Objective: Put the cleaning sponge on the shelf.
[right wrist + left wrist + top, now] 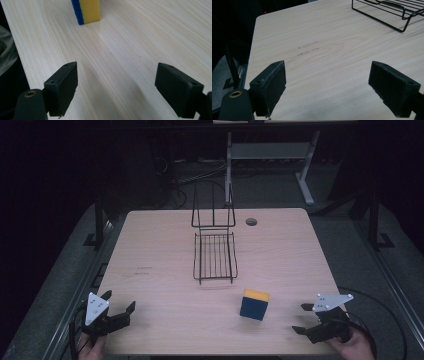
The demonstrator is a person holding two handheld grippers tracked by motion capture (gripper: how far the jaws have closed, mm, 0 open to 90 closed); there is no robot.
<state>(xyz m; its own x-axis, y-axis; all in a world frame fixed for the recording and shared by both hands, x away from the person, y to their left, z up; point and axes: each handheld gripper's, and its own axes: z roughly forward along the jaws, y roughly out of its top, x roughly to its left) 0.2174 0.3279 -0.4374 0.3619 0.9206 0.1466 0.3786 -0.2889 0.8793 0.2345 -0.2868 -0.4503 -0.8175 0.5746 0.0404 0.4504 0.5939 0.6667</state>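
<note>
Wire rack (215,255) empty, sponge (254,304) beside it

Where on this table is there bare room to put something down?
Most of it: the wide stretch left of the wire rack, the right side past the blue-and-yellow block, and the front between both claws. Only the middle is taken.

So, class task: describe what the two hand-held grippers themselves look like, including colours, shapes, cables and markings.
Each black hand-held gripper, left and right, has two blocky black jaws faced with flat dark pads. A grey three-cornered plate dotted with small holes sits on top of each. A brass-coloured ring shows near the jaw base, and a black cable trails from the right one.
</note>
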